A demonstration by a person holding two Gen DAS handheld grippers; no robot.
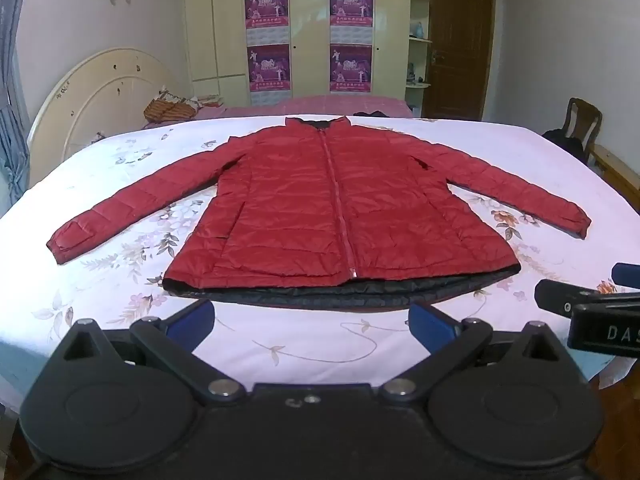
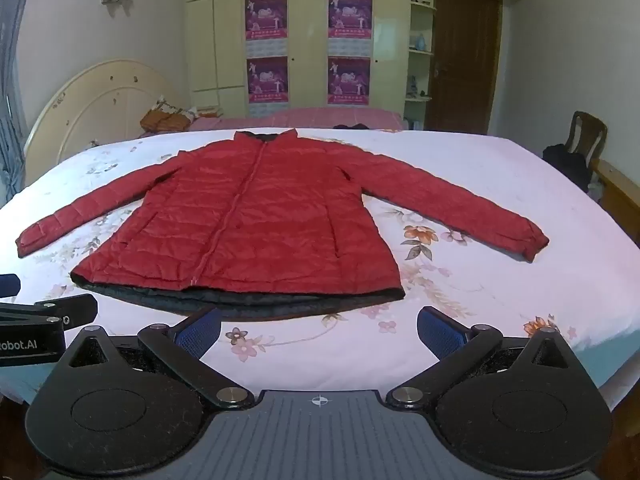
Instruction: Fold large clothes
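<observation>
Lying flat on the bed [image 1: 100,312], front side up, is the red jacket [image 1: 340,216]: zipped shut, collar toward 12 o'clock, hem toward 6 o'clock, black lining showing along the hem edge.

Left wrist view: left gripper [image 1: 312,324] released, blue pads spread wide, nothing between them; it hangs just short of the hem, not touching the fabric. Left sleeve [image 1: 120,220] runs out toward 8 o'clock, right sleeve [image 1: 520,196] toward 3 o'clock, both laid out straight on the floral sheet. Part of the right gripper [image 1: 592,300] enters at 3 o'clock; its state cannot be read from here. Background at 12 o'clock: wardrobe [image 1: 312,36] with four purple posters; door [image 1: 460,44] at 1 o'clock; chair [image 1: 580,124] at 2 o'clock; headboard [image 1: 100,100] at 10 o'clock.

Right wrist view: right gripper [image 2: 320,332] released, pads wide apart, empty, near the hem's right corner and clear of it. Jacket [image 2: 248,224] sits left of centre, hem at roughly 7 to 6 o'clock of the frame. Left gripper [image 2: 52,312] body shows at 9 o'clock, above the sheet beside the hem's left corner.
</observation>
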